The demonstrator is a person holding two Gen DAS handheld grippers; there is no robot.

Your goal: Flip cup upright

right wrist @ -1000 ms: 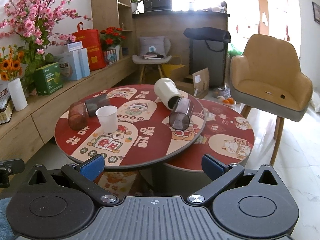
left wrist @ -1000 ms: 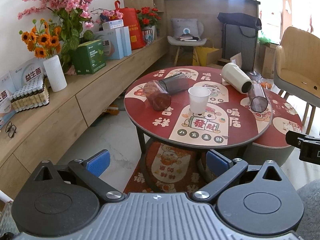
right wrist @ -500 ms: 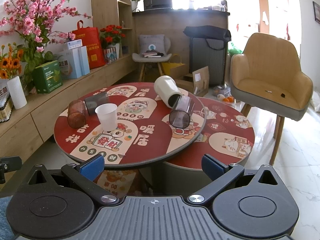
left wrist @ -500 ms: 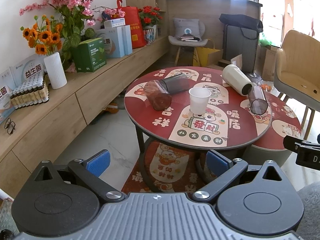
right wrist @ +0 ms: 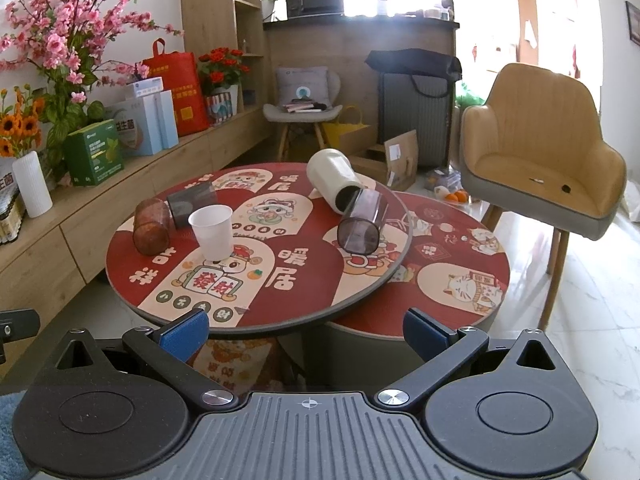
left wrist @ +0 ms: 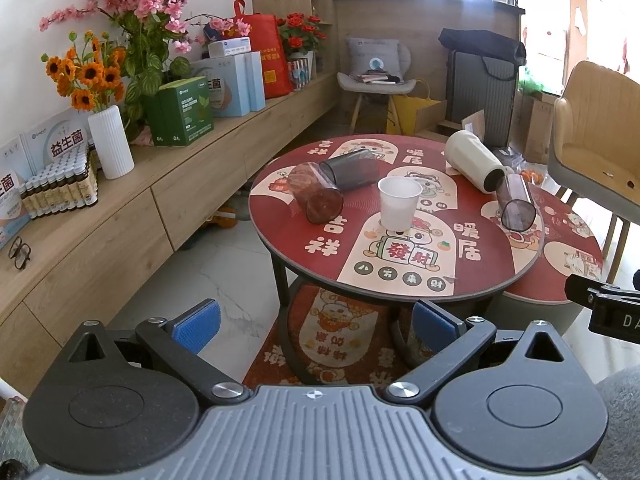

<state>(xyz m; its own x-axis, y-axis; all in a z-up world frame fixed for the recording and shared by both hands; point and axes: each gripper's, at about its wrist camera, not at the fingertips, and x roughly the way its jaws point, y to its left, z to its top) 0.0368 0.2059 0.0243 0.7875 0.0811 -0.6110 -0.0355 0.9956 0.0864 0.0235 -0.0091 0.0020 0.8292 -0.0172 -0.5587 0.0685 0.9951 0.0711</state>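
Observation:
On the round red table (left wrist: 480,280) (right wrist: 304,300) a white paper cup (left wrist: 399,204) (right wrist: 212,232) stands upright. Several cups lie on their sides: a brown tumbler (left wrist: 314,192) (right wrist: 151,226), a dark grey tumbler (left wrist: 352,168) (right wrist: 190,204), a cream cup (left wrist: 474,160) (right wrist: 334,180) and a smoky clear tumbler (left wrist: 514,208) (right wrist: 362,226). My left gripper (left wrist: 316,322) and right gripper (right wrist: 306,326) are both open and empty, held short of the table's near edge.
A lower round table (right wrist: 460,272) sits at the right under the red one. A tan armchair (right wrist: 544,156) stands far right. A wooden sideboard (left wrist: 100,216) with flowers, boxes and a white vase (left wrist: 110,142) runs along the left wall.
Both cameras have drifted slightly; the table sits a little further off in the left view. No cup has moved and both grippers stay open.

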